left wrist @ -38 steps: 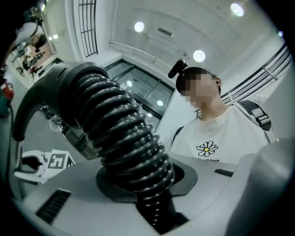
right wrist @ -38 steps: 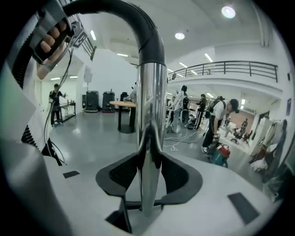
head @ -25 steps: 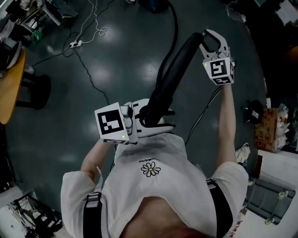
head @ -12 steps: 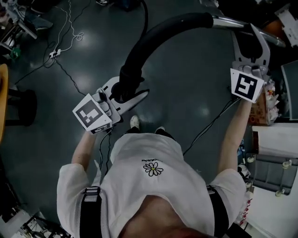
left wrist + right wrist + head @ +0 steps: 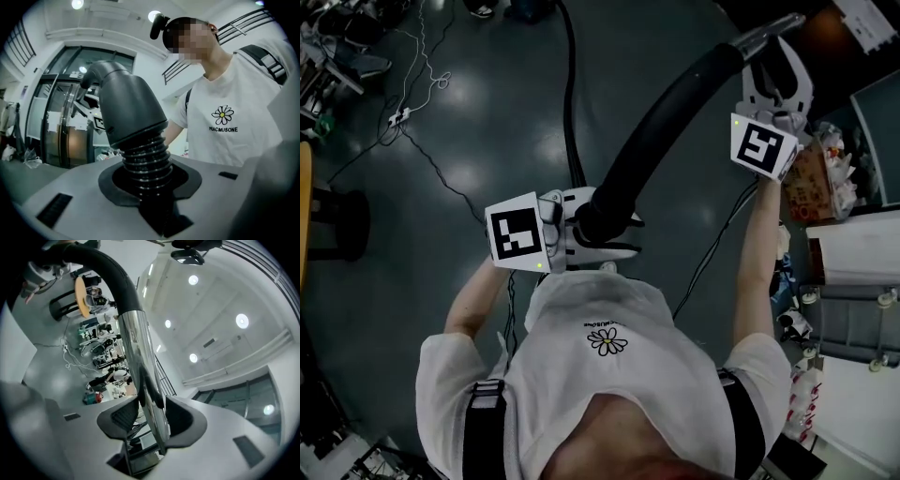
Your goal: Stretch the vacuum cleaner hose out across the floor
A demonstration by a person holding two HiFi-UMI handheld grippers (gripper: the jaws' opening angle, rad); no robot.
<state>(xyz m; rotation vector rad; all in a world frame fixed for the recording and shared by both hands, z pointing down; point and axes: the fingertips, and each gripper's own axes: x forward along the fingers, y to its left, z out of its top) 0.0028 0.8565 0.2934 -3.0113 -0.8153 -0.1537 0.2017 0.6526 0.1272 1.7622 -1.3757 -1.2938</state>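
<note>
Stands in a white T-shirt with a daisy print (image 5: 581, 375) on a dark glossy floor (image 5: 497, 159), both arms raised forward. Pinches the black ribbed vacuum cleaner hose (image 5: 143, 161) in the left gripper (image 5: 149, 183), jaws pressed onto the ridges just below a smooth dark grey curved cuff (image 5: 666, 131). Holds that end up at chest level, well off the floor. Carries the cuff in an arc up and to the right, over to the right gripper (image 5: 150, 420). Clamps a shiny chrome metal tube (image 5: 140, 362) there, pads closed on either side of it, tube tilted and running on past the jaws. Leaves the thin rest of the hose trailing from the left gripper away over the floor toward the far edge of the head view. Shares that floor with a loose white cable (image 5: 431, 70) lying to the left, well apart from the hose.
</note>
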